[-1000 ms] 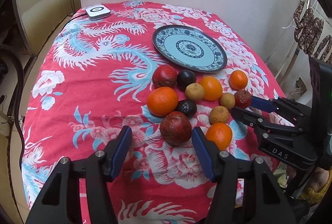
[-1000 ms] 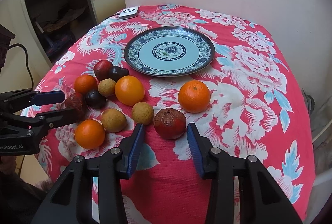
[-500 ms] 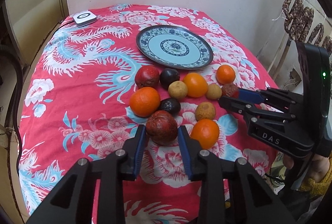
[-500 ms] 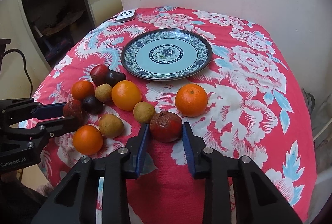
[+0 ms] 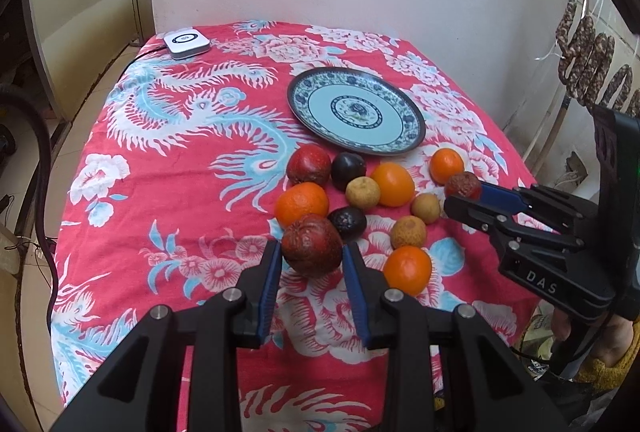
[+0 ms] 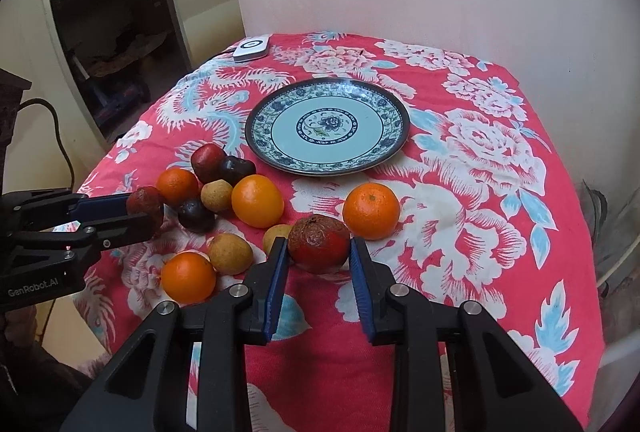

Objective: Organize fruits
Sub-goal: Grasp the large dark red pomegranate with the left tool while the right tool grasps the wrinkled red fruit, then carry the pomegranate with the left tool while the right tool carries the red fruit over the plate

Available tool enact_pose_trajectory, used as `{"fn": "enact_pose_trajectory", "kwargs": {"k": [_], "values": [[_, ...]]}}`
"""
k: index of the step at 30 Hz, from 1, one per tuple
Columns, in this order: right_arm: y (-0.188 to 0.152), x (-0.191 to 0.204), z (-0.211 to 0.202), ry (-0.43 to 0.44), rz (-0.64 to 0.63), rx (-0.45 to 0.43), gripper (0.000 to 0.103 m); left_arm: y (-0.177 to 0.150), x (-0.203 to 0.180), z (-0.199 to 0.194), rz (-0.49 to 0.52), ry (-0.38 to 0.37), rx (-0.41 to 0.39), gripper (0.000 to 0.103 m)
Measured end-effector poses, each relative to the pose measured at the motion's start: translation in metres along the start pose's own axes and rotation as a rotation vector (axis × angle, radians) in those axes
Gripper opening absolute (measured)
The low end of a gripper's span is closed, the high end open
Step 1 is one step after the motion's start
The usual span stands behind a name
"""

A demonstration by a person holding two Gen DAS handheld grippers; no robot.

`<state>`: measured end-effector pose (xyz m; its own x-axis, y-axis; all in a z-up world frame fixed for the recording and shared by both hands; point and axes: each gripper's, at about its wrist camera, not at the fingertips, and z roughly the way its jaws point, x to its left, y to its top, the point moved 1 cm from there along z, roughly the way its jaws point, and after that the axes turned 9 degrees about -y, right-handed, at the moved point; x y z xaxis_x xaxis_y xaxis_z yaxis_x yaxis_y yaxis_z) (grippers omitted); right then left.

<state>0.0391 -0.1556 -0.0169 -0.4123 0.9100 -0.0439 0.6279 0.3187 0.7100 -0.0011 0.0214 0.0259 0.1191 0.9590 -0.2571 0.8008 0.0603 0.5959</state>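
Note:
Each gripper is shut on a wrinkled dark red fruit. My left gripper (image 5: 310,252) holds one (image 5: 311,245) at the near side of the fruit cluster; it shows in the right wrist view (image 6: 146,209) too. My right gripper (image 6: 319,252) holds the other red fruit (image 6: 319,243), also seen in the left wrist view (image 5: 463,185). Both fruits seem slightly above the cloth. Oranges (image 5: 393,183), dark plums (image 5: 348,169) and small tan fruits (image 5: 363,192) lie between the grippers. The blue-patterned plate (image 5: 412,127) sits empty behind them.
A red floral cloth (image 5: 180,151) covers the table. A white square device (image 5: 186,41) with a cable lies at the far left corner. A white wall runs behind the table. Dried sausages (image 5: 592,71) hang at the right.
Both grippers closed from open onto their red fruits and rose a little with them. The other fruits have not moved.

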Motion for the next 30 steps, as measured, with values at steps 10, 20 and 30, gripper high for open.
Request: {"fn": "enact_pose_trajectory", "kwargs": {"k": [10,20,30], "values": [[0.003,0.003,-0.004,0.007,-0.004,-0.019,0.032,0.007,0.006,-0.007,-0.032,0.009,-0.031,0.033],[0.009,0.001,-0.004,0.021,-0.002,-0.028,0.032,0.017,0.008,-0.007,-0.049,0.014,-0.042,0.033],[0.017,-0.003,-0.005,0.022,-0.001,-0.045,0.032,0.028,0.006,-0.004,-0.048,0.012,-0.046,0.033]]}}
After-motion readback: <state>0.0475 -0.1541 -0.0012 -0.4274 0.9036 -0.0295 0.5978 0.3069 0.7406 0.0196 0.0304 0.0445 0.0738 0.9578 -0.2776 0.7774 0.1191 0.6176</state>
